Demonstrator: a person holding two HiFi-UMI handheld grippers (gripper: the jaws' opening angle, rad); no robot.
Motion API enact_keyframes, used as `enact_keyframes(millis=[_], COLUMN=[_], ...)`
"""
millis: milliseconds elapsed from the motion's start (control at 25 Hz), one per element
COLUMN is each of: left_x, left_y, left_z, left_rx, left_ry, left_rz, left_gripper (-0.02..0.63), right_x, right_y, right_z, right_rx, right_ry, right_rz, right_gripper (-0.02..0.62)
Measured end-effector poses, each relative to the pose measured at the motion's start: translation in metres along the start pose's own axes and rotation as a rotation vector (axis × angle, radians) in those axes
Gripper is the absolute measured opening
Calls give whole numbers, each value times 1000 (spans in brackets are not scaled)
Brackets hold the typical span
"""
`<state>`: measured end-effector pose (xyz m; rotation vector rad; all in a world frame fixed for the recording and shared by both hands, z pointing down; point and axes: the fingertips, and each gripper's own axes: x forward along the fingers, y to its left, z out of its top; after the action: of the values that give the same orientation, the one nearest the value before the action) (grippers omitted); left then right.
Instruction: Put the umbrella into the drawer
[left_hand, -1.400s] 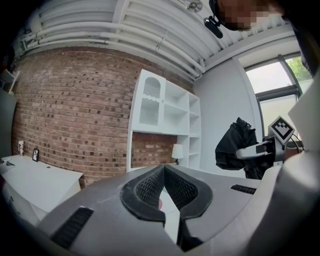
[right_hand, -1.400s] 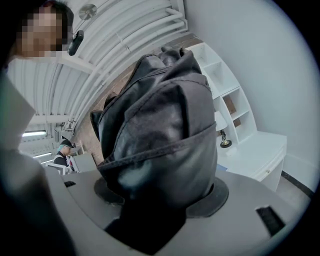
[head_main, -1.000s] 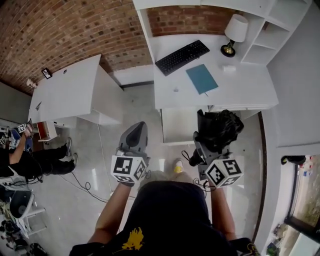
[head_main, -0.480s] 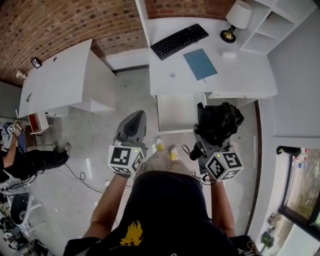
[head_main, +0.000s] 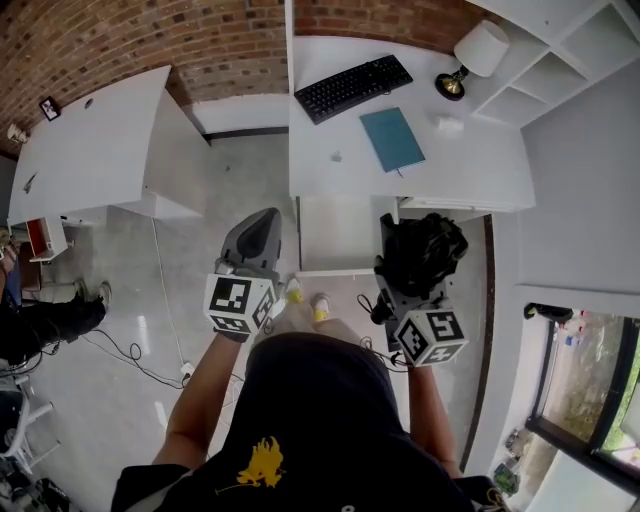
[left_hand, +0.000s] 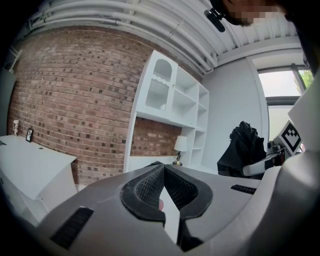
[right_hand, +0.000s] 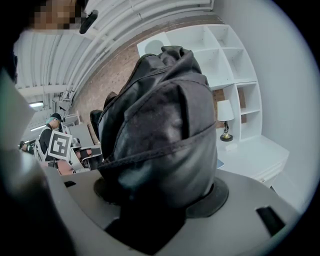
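Observation:
A black folded umbrella (head_main: 420, 248) is bunched between the jaws of my right gripper (head_main: 405, 275), which is shut on it just right of the drawer. In the right gripper view the umbrella (right_hand: 160, 120) fills the middle and hides the tips of the right gripper (right_hand: 160, 192). The white drawer (head_main: 338, 268) stands pulled out from the front of the white desk (head_main: 480, 175). My left gripper (head_main: 262, 222) hangs over the floor to the left of the drawer. In its own view the left gripper (left_hand: 163, 167) has its pads meeting at the tips with nothing held.
On the desk lie a black keyboard (head_main: 353, 87) and a blue notebook (head_main: 392, 139), with a lamp (head_main: 470, 60) at the back. White shelves (head_main: 560, 50) rise at the right. A second white table (head_main: 90, 150) stands at the left, with cables (head_main: 130, 350) on the floor.
The person has stepped closer to the desk, so the desk and drawer lie nearer both grippers. Both grippers have sunk a little. The umbrella stays in the right gripper.

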<state>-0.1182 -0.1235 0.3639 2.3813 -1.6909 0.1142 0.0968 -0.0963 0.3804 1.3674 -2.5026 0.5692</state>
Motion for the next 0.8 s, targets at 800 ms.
enact_keyframes(millis=[800], left_x=[45], left_y=[50], left_z=[-35], left_rx=[-25], left_ry=[81], left_rz=[-46], left_gripper=[15], right_x=[76], right_y=[-9], right_z=[-14], right_rx=[-109], right_ry=[157], right_rz=[-8], right_gripper=[279])
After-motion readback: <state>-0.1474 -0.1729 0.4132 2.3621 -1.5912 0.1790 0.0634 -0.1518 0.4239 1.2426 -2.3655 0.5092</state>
